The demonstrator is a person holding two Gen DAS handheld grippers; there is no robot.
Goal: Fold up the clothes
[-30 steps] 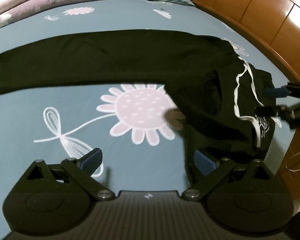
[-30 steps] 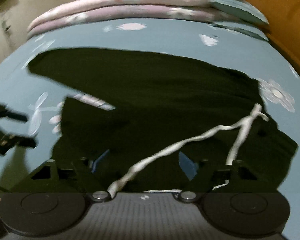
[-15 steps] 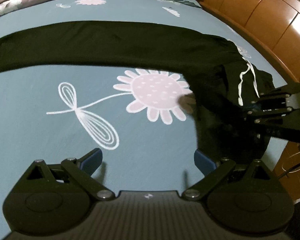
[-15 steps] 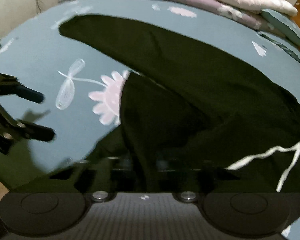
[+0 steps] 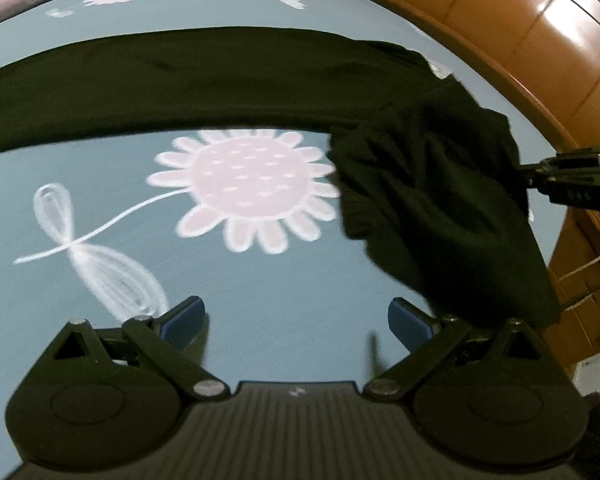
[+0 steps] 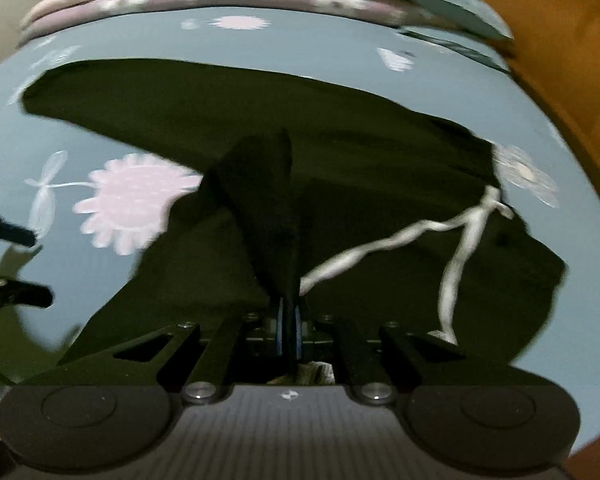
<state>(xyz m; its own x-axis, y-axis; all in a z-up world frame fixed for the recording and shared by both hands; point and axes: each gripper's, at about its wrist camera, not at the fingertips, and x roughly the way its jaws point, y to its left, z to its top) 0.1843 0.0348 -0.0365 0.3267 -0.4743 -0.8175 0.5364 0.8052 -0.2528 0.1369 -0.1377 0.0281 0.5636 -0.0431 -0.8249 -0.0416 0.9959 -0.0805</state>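
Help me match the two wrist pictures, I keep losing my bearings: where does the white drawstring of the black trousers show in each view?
Left wrist view: the white drawstring is not in view; the bunched black trousers fill the right side.
Right wrist view: the drawstring runs across the right half, beside the right tool shut on the cloth.
Shared landmark: the big pink flower printed on the blue sheet.

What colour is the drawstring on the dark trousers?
White drawstring; clearest in the right wrist view.
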